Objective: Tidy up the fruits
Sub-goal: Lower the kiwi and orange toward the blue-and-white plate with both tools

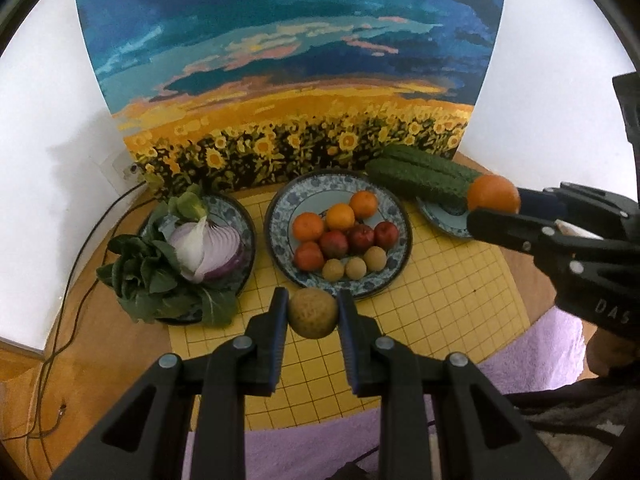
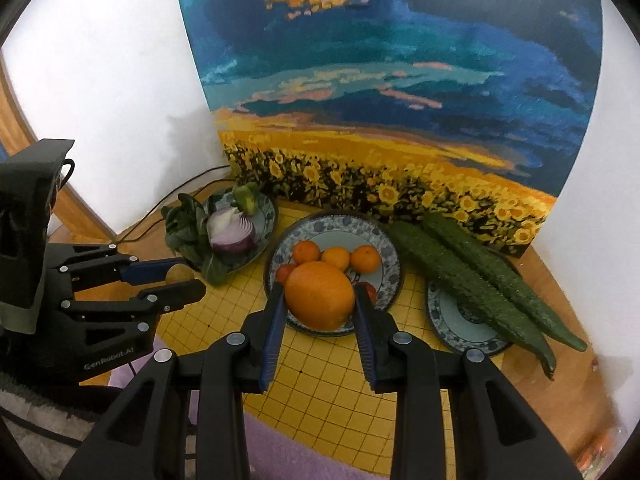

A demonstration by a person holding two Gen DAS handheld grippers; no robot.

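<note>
While both grippers are loaded, the centre plate [image 1: 394,204] already carries most of the fruit: 3 oranges [image 1: 339,216] at the back, 4 red fruits [image 1: 347,239] mid-row, 3 small tan longan-type fruits [image 1: 355,267] at the front. Left gripper [image 1: 313,316] is clamped on a fourth tan fruit [image 1: 312,319], held just short of the plate's near rim, above the yellow grid mat [image 1: 440,300]. Right gripper [image 2: 319,300] is closed on a larger orange [image 2: 320,295], held over that plate's near edge. Veg sits apart: halved red onion [image 1: 210,250] w/ leafy greens [image 1: 152,276] on the left plate, 2 cucumbers [image 2: 476,280] across the right plate [image 2: 464,328]. Assessment: task approx. near completion; two pieces left to set down, each beside its own kind. No stray fruit visible elsewhere.
</note>
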